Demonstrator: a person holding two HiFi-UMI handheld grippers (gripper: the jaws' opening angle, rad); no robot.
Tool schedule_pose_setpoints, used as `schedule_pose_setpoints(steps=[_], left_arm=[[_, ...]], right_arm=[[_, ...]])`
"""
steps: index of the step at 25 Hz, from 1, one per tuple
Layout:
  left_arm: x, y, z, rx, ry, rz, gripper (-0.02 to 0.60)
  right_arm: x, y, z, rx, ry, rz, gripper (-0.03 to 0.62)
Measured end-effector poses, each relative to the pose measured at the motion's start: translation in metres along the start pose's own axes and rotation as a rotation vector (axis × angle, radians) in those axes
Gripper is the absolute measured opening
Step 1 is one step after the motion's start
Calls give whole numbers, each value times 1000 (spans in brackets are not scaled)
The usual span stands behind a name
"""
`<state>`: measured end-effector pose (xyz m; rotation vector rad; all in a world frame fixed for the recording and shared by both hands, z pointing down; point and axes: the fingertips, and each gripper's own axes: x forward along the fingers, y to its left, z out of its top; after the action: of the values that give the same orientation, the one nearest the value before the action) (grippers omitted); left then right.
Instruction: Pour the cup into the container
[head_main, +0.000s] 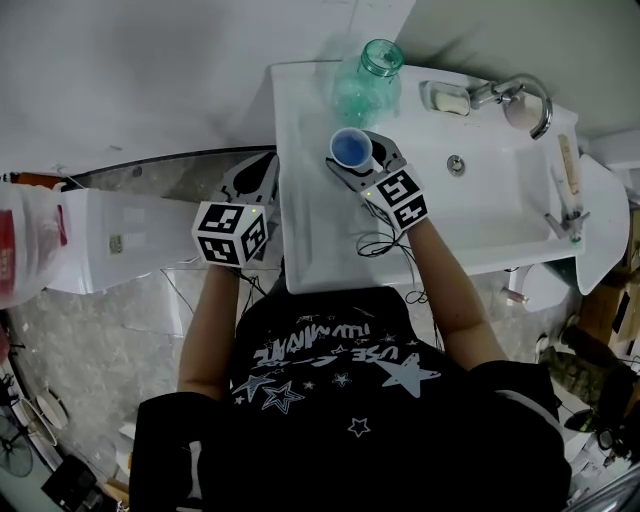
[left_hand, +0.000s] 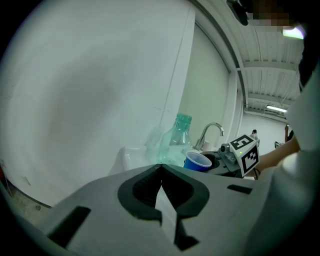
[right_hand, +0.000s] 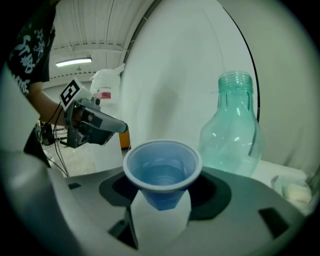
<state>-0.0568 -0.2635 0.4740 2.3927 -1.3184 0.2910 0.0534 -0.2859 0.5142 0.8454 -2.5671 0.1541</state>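
Observation:
My right gripper (head_main: 358, 162) is shut on a blue plastic cup (head_main: 351, 150), which stands upright between the jaws above the white counter (head_main: 310, 230) left of the basin. In the right gripper view the cup (right_hand: 162, 172) appears to hold clear liquid. Just beyond it a clear green bottle (head_main: 368, 78) with an open neck stands at the counter's back; the same bottle (right_hand: 232, 127) rises to the right of the cup, apart from it. My left gripper (head_main: 252, 185) hangs off the counter's left edge, its jaws shut and empty (left_hand: 161, 167).
A white basin (head_main: 490, 190) with a chrome faucet (head_main: 520, 100) and a soap dish (head_main: 447, 98) lies right of the cup. Cables (head_main: 385, 245) trail on the counter under the right hand. A white box (head_main: 120, 240) and a plastic bag (head_main: 30, 240) sit at the left.

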Motion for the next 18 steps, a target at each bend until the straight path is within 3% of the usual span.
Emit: schedule_pose_setpoints(steps=[18], left_arm=[[7, 5, -23, -10, 53, -10, 11]], right_arm=[[28, 13, -43, 6, 80, 35, 281]])
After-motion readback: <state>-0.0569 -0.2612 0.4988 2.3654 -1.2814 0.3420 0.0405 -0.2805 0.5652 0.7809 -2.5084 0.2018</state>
